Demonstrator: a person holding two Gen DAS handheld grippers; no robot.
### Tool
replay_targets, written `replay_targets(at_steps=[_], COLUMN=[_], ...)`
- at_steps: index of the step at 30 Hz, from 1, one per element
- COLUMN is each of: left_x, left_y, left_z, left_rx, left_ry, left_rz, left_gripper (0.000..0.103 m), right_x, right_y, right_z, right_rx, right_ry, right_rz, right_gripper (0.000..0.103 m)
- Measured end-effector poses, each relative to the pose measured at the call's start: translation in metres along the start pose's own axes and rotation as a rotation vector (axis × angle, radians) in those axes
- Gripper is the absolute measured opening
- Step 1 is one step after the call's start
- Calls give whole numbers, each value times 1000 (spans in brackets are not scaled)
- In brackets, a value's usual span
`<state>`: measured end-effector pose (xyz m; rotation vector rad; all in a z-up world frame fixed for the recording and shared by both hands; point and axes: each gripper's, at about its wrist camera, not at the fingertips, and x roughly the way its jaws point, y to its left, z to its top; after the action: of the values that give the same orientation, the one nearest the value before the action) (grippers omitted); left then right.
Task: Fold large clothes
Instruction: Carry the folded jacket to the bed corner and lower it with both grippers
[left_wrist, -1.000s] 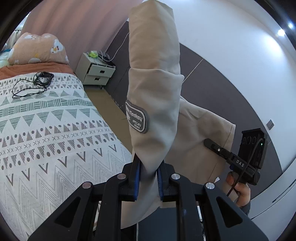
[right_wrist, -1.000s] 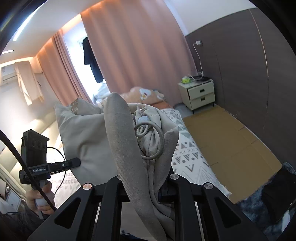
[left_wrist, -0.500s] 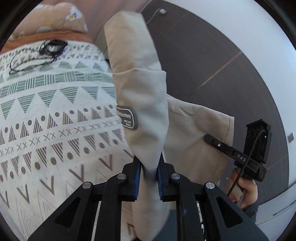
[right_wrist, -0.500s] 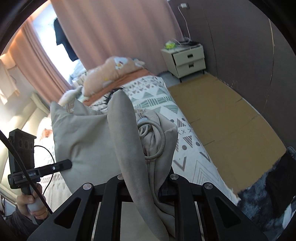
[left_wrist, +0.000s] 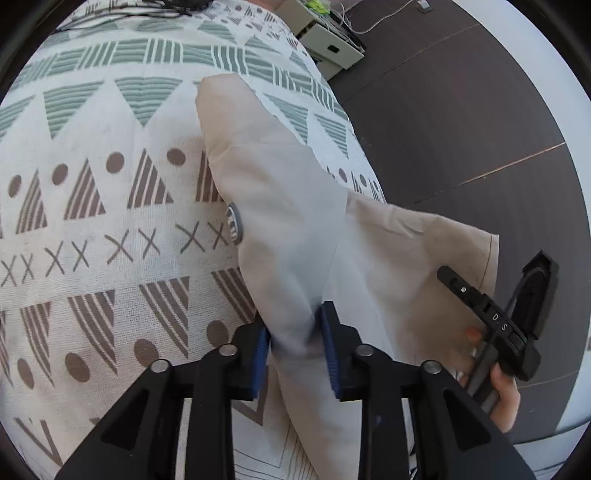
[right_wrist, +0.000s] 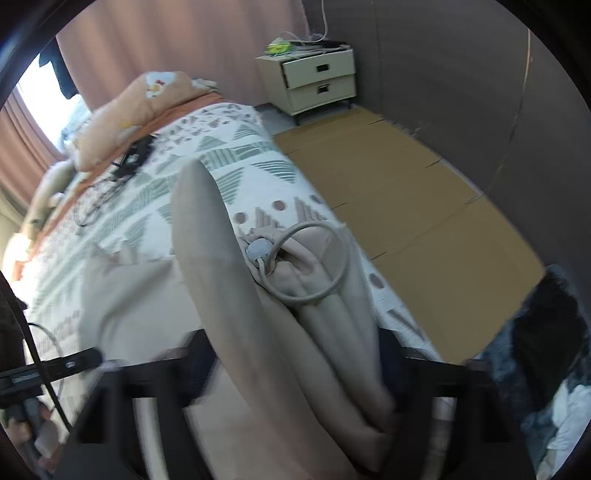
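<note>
Cloth of the beige garment (left_wrist: 280, 206) runs from between the left gripper (left_wrist: 295, 347) fingers up toward eleven o'clock, draped onto the patterned bedspread (left_wrist: 92, 221). Its jaws have just been opening, and the fabric sits loosely in the gap, the blue pads (left_wrist: 328, 343) seemingly clear of it. The right gripper (right_wrist: 291, 369), at three o'clock, has spread wide too, with bunched cloth and a drawstring (right_wrist: 314, 266) lying unpinched between its fingers.

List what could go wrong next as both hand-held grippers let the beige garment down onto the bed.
1. The beige garment is bunched between both opening jaws, so it may land creased.
2. Its drawstring loop could snag the right hand-held gripper.
3. It lies near the bed edge and could slide off.
</note>
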<state>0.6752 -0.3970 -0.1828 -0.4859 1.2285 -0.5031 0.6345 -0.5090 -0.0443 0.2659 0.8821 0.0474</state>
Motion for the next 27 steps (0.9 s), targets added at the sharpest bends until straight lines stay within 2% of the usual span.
replay_targets(at_steps=[3,5,8,12,17,19,22,27], left_x=[1,-1,-4,-15,-30,-36,-34,-34], left_y=[-6,-13,-21,-28,-35,-35,-32,-27], left_z=[-6,-10,-13,-21,-31,-35,-40,-51], left_rx=[48,78,130,144,188,204,212,232], left_ry=[31,47,53,50,36,6,4,6], left_rz=[-6,-13,-9,-21,3,41,41,40], left_gripper=[45,58,68,68,68,68,68,68], right_x=[-17,-35,-70,-122,-170,-180,-191,-195], right_y=[2,-3,-18,-44,-80,-94,-106,-122], right_z=[1,2,-4,-29,-91,-117,-146,-182], right_rx=[14,29,55,100,180,233,324,434], right_ry=[-33,-54,-90,-126,-146,-127,-113,-101], right_rz=[-45,-77,-107,-114,-135,-152,-191,-117], right_gripper=[83,83,83,84,86,86,86,86])
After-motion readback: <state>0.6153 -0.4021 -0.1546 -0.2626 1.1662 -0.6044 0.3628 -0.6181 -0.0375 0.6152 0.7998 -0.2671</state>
